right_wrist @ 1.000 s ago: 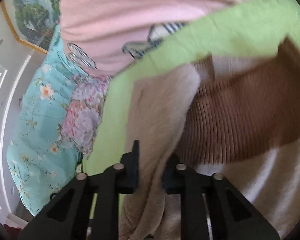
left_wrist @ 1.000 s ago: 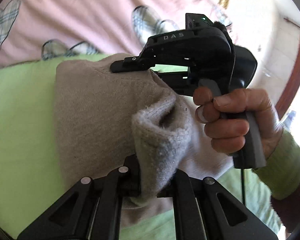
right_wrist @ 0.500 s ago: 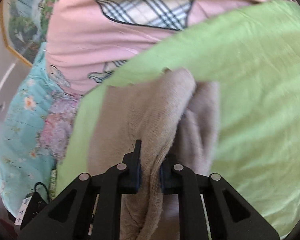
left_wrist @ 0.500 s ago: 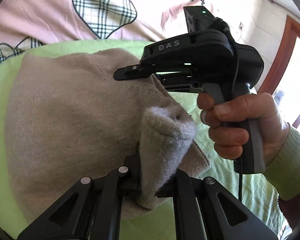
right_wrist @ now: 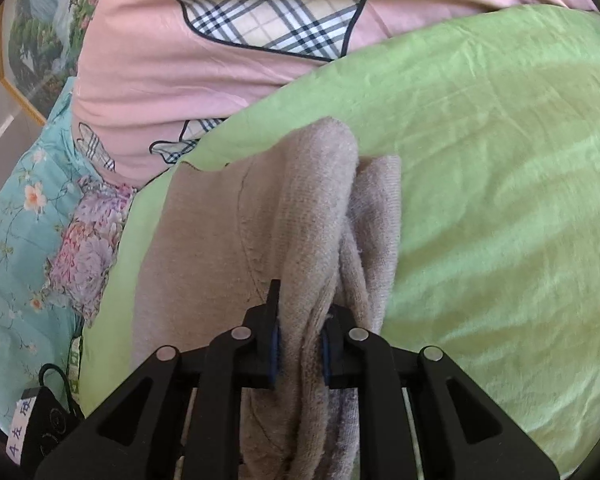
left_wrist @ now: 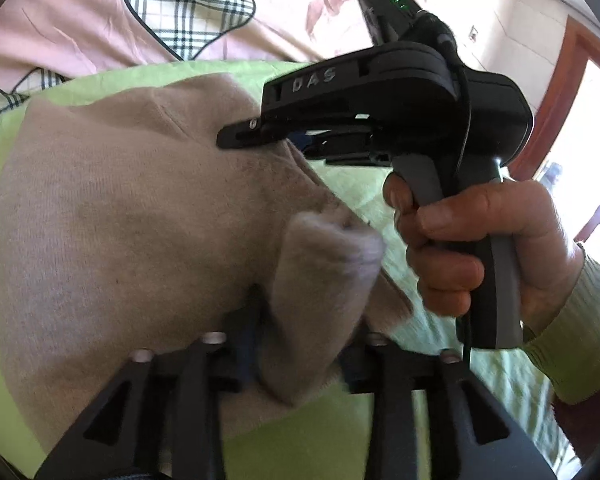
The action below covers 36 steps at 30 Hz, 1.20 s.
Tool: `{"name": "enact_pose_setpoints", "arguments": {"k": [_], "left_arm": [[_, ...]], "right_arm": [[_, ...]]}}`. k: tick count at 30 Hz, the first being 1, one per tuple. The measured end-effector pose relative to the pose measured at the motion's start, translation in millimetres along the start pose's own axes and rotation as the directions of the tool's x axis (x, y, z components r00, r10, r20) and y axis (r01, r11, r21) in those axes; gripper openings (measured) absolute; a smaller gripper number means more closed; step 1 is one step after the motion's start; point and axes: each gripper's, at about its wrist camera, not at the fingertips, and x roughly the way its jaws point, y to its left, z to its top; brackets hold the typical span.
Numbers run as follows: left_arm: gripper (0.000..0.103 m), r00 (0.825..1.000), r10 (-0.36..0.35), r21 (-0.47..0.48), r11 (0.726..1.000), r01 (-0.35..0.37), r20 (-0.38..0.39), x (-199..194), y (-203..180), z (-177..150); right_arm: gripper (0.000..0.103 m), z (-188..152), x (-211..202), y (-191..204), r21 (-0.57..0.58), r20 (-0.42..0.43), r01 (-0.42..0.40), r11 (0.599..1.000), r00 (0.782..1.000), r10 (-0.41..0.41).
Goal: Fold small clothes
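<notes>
Now our beige garment (left_wrist: 112, 216) runs six to twelve; left gripper (left_wrist: 304, 344) and right gripper (right_wrist: 300, 344) each pinch a fold.

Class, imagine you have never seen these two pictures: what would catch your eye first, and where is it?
A beige knit garment lies on a green blanket, a bunched fold of it pinched in each gripper. In the left view the right gripper, in a bare hand, bites the garment's far edge. Behind, a pink sheet shows a big plaid heart.

Close wrist views; shared beige garment (left_wrist: 112, 216).
</notes>
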Motion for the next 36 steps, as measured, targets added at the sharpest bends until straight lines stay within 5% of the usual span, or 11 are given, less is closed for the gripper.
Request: {"name": "enact_pose_setpoints", "arguments": {"k": [5, 7, 9, 15, 21, 24, 30, 32, 34, 36], "left_arm": [[0.051, 1.000, -0.002, 0.002, 1.000, 0.002, 0.004, -39, 6, -18], [0.070, 1.000, 0.001, -0.020, 1.000, 0.000, 0.031, -64, 15, -25], [0.082, 0.998, 0.011, -0.047, 0.999, -0.008, 0.067, -83, 28, -28], [0.089, 0.997, 0.051, -0.247, 0.968, -0.036, 0.057, -94, 103, -18], [0.092, 0.997, -0.071, -0.416, 0.907, 0.064, -0.002, -53, 171, -7], [0.092, 0.991, -0.136, -0.446, 0.887, 0.124, 0.006, -36, 185, 0], [0.089, 0.988, -0.151, -0.425, 0.894, 0.140, 0.007, -12, 190, 20], [0.080, 0.988, -0.154, -0.419, 0.897, 0.140, 0.001, -6, 189, 24], [0.069, 0.988, -0.153, -0.417, 0.899, 0.134, -0.013, -1, 190, 27], [0.060, 0.987, -0.160, -0.422, 0.896, 0.138, -0.016, -1, 191, 27]], "right_arm": [[0.047, -15, -34, 7, 0.006, 0.052, 0.043, 0.999, 0.998, -0.043], [0.077, -21, -42, 5, 0.019, 0.061, 0.046, 0.999, 0.997, -0.047], [0.083, -30, -50, 3, 0.030, 0.060, 0.023, 0.999, 0.998, -0.024], [0.083, -42, -45, -2, 0.047, 0.018, 0.000, 0.999, 1.000, -0.001], [0.083, -37, -23, -12, 0.115, -0.019, -0.060, 0.991, 0.998, 0.063], [0.083, -33, -12, -15, 0.124, -0.040, -0.075, 0.989, 0.996, 0.081], [0.083, -24, -1, -16, 0.130, -0.058, -0.103, 0.986, 0.992, 0.112], [0.070, -24, 5, -16, 0.126, -0.074, -0.096, 0.987, 0.992, 0.106], [0.047, -26, 12, -20, 0.167, -0.092, -0.133, 0.977, 0.984, 0.150], [0.040, -29, 13, -21, 0.186, -0.074, -0.149, 0.971, 0.984, 0.165]]}}
